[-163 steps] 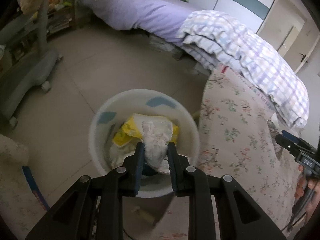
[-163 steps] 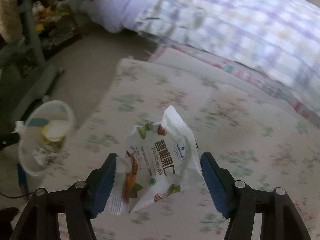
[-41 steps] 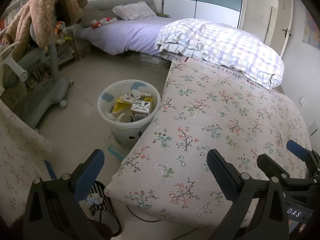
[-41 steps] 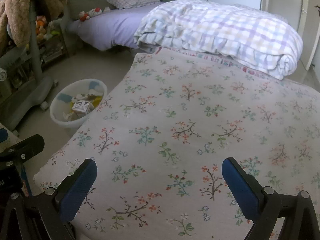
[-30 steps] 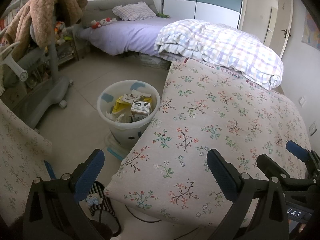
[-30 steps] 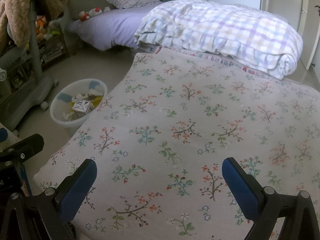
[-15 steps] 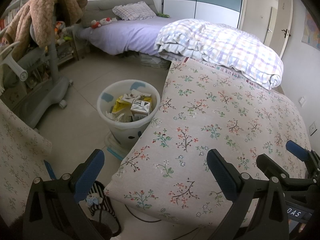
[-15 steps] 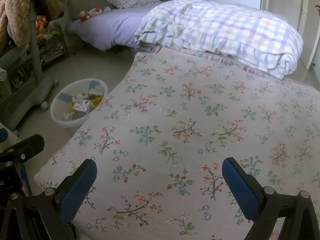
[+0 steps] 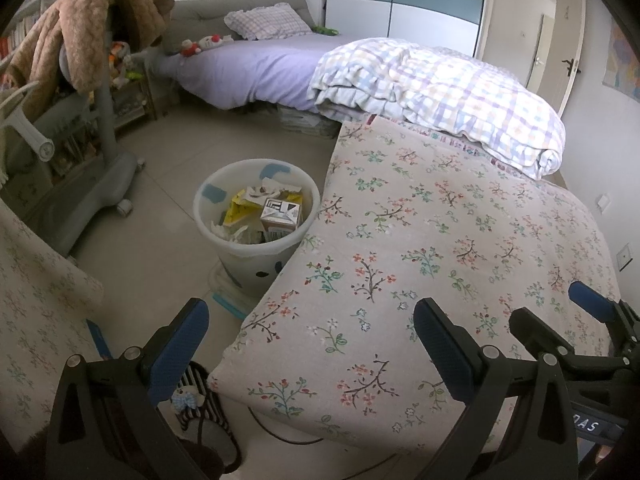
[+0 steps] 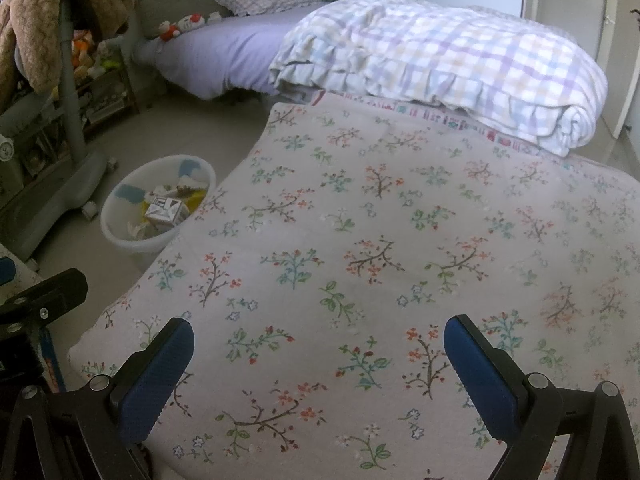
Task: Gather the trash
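Beside the floral mattress (image 9: 460,240), the white bin (image 9: 256,216) on the floor holds the trash (image 9: 264,216), a carton on top; left tongs (image 9: 308,336) and right tongs (image 10: 320,356) both gape empty, and nothing shows left to collect, so it looks finished

Five seconds back the left gripper (image 9: 308,336) was closed on crumpled white trash right above the trash bin (image 9: 256,248); now its jaws are spread wide with nothing between them, and the bin sits well ahead and to its left on the floor. The right gripper (image 10: 318,354) then straddled a white snack packet lying on the floral bedspread (image 10: 400,240); that packet is gone, and bare cloth lies ahead between its open fingers. A small printed carton (image 9: 281,213) now tops the bin's contents
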Demonstrator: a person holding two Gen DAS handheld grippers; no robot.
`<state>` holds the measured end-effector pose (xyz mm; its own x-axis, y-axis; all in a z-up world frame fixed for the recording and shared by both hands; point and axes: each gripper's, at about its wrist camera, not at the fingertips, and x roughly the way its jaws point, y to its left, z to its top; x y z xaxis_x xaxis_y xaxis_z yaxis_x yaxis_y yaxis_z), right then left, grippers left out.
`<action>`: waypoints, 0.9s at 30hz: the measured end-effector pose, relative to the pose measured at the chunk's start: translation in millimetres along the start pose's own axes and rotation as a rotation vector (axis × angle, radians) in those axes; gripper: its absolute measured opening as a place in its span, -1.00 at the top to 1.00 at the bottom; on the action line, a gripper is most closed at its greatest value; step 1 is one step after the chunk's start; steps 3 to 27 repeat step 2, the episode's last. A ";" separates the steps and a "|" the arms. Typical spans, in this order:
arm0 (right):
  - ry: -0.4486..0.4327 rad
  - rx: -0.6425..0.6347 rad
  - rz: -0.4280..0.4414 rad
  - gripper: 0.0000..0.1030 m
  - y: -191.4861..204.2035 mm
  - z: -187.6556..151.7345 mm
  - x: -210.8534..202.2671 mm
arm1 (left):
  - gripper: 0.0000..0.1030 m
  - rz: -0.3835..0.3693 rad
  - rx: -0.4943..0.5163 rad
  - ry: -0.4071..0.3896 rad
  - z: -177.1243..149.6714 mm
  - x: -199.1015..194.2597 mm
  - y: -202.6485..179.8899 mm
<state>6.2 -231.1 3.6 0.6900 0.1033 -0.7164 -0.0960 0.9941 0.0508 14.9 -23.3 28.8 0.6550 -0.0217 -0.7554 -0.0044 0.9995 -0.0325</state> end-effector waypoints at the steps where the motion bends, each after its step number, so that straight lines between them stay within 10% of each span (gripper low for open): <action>1: 0.002 0.000 0.000 -0.99 0.0 -0.1 0.3 | -1.00 -0.001 0.001 -0.002 -0.3 -0.5 0.2; 27: 0.006 0.004 0.002 -0.99 -0.2 -0.5 1.2 | -1.00 0.001 0.000 -0.004 -0.4 -1.0 0.3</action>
